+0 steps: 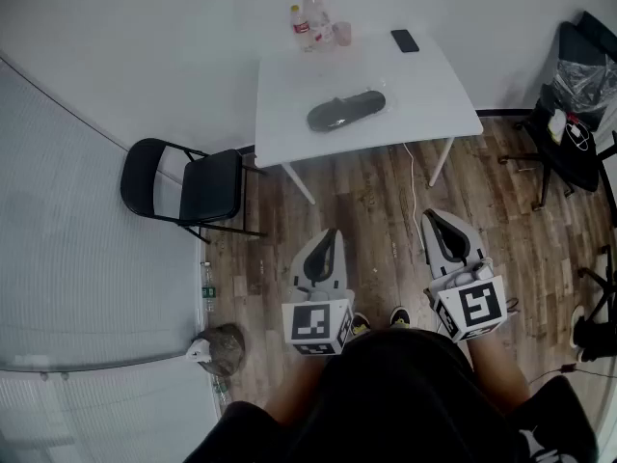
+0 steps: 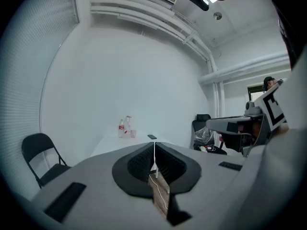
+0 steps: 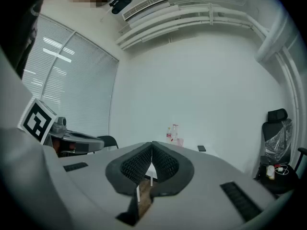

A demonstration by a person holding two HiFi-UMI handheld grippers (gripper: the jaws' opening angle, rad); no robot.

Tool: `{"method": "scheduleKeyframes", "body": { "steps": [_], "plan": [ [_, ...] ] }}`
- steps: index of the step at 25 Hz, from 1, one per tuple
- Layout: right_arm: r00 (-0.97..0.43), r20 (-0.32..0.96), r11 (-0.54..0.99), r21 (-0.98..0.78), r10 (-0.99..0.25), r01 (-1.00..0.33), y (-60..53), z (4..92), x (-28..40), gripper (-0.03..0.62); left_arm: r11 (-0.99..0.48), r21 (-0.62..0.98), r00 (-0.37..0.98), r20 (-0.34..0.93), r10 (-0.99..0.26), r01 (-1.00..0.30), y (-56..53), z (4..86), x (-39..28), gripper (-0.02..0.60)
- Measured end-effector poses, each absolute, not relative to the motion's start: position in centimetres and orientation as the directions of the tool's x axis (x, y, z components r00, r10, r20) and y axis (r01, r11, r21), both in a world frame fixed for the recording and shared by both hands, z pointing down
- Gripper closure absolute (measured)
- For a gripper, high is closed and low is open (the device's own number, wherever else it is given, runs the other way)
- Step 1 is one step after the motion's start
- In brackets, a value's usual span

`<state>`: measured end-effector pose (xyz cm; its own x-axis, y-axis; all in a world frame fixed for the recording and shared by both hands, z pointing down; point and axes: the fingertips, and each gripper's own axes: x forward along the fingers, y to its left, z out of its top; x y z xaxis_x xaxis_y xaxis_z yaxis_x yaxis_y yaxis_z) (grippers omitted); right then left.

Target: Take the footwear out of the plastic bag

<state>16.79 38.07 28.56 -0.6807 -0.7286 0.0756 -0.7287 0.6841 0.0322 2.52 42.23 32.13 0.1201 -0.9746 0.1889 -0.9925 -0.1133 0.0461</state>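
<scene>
Step in hand: approach.

- Left hand-held gripper and right hand-held gripper: both clenched, empty, over the floor.
- Footwear: dark, in the clear plastic bag, mid-surface toward its near edge, well ahead of both.

Advice: step in, open the jaws, pin the bag with one and draw the footwear out with the other.

I see a white worktop standing on a wood-plank floor. Near its middle, a little toward the front edge, lies the dark footwear, lengthwise across the top, inside a clear plastic bag that I can only faintly make out. Behind the footwear, at the far edge, two bottles stand upright close together, a pink cup just beside them. Behind and right of the footwear, a black phone lies flat near the far corner.
</scene>
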Motion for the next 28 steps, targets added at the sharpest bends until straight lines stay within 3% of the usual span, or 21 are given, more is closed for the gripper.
{"method": "scheduleKeyframes", "body": {
  "steps": [28],
  "plan": [
    [-0.637,0.076,0.639,-0.001,-0.767,-0.77,41.1,29.6,13.6,0.576,-0.128,0.073,0.137,0.153,-0.979,-0.989,44.1,33.0,-3.9,0.552]
  ]
}}
